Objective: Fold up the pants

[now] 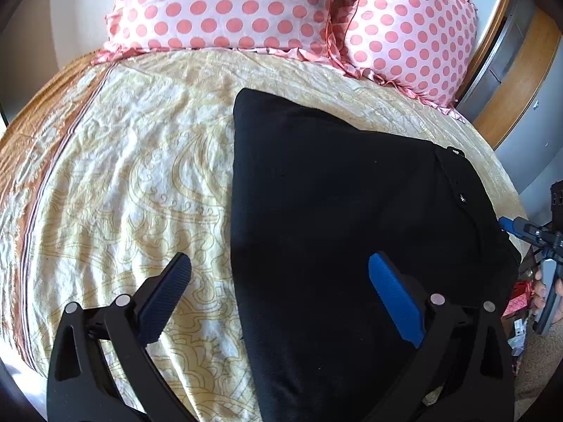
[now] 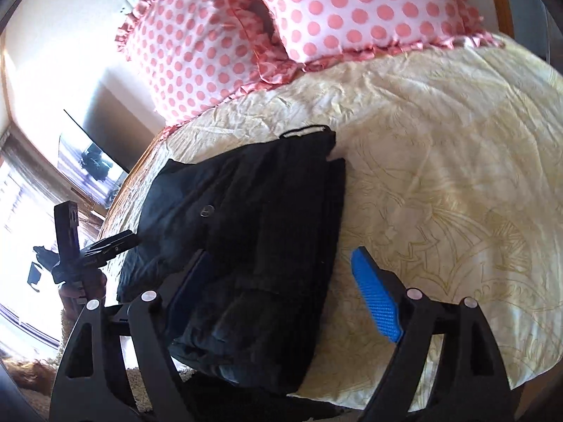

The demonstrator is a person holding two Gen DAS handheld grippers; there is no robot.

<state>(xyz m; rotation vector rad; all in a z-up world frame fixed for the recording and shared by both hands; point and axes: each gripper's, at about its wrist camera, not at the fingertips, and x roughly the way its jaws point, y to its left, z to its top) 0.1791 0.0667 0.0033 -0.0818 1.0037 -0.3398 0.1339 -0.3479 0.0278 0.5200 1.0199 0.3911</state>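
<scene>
Bed (image 1: pixel 140 176), polka-dot pillows (image 1: pixel 225 10), wooden headboard (image 1: pixel 492 35), sunlit window (image 2: pixel 21 190).

The pants (image 1: pixel 337 218) are plain black all over, with a thin white strip at one edge in the right wrist view. The bedspread (image 1: pixel 140 161) beneath is pale cream with a yellow-gold swirling outline pattern and an orange-brown border band bearing white motifs. Two pillows (image 1: pixel 225 7) are white with coral-pink polka dots and pink ruffled trim. The left gripper (image 1: pixel 278 295) is black, with one black finger pad and one bright blue; the right gripper (image 2: pixel 281 295) is black with a blue pad too.
</scene>
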